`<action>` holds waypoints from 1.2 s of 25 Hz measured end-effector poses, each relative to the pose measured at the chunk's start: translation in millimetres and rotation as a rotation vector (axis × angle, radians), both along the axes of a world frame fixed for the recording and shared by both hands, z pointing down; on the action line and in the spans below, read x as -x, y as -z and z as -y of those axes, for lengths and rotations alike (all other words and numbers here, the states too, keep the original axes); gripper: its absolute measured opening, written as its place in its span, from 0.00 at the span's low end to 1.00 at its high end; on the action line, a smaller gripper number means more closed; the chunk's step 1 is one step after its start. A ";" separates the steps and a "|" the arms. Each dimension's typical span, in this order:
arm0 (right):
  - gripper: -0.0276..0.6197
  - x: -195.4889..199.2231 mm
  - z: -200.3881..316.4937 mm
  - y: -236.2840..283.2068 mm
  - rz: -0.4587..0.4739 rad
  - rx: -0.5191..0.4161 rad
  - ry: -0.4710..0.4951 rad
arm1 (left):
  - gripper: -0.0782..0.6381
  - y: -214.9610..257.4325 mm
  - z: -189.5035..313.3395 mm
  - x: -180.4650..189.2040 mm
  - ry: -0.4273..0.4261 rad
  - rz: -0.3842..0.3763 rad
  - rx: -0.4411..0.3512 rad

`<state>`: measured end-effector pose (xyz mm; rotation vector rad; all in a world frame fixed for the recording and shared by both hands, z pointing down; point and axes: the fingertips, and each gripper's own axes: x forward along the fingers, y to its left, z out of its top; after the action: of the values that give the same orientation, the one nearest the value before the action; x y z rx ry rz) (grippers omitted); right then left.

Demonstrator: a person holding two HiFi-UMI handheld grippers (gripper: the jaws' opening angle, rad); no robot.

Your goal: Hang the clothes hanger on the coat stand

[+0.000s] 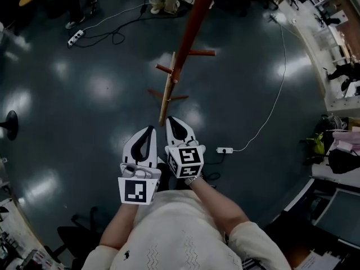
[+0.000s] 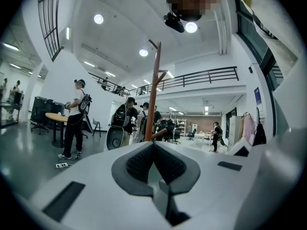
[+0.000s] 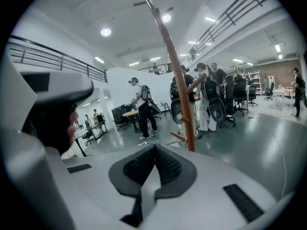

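Left claw [image 1: 149, 130] and right claw [image 1: 172, 121] both pinched together, empty. We judge hanger [image 1: 167, 89] already hung on coat stand [image 1: 191, 32], just beyond right claw. Next: we draw back clear, no snag.

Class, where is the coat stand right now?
Head view: the coat stand stands upper centre, on the floor just ahead of the left gripper and right gripper.

We're holding the left gripper [image 1: 147, 135] and right gripper [image 1: 175, 126] side by side, left one slightly nearer us. Coat stand [image 1: 191, 32] is standing directly ahead. Hanger [image 1: 166, 89] is sitting just left of its pole, among the lower pegs, just ahead of the right fingers [image 1: 172, 122]. Power strip [image 1: 224, 150] is lying on the floor [image 1: 84, 106] to the right.
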<state>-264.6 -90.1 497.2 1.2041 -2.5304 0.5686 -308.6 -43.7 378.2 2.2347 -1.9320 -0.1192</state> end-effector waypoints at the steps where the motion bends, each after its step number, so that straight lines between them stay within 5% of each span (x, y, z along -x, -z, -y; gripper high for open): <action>1: 0.07 0.3 -4.2 12.0 0.011 -0.021 0.009 | 0.13 0.9 -3.0 1.0 0.004 -0.003 -0.003; 15: 0.07 -2.0 -64.0 134.1 0.089 -0.249 0.065 | 0.13 18.4 -24.3 2.4 -0.031 -0.016 -0.029; 21: 0.07 -4.3 -69.8 151.0 0.011 -0.383 0.066 | 0.13 33.6 -29.0 -9.6 -0.054 -0.030 -0.058; 30: 0.07 0.0 -74.1 150.8 0.026 -0.387 0.089 | 0.13 31.2 -34.9 -13.8 -0.050 -0.017 -0.060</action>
<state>-264.6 -16.0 346.4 1.1970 -2.7840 0.0718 -294.8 -8.8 347.0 2.3103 -1.8860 -0.1908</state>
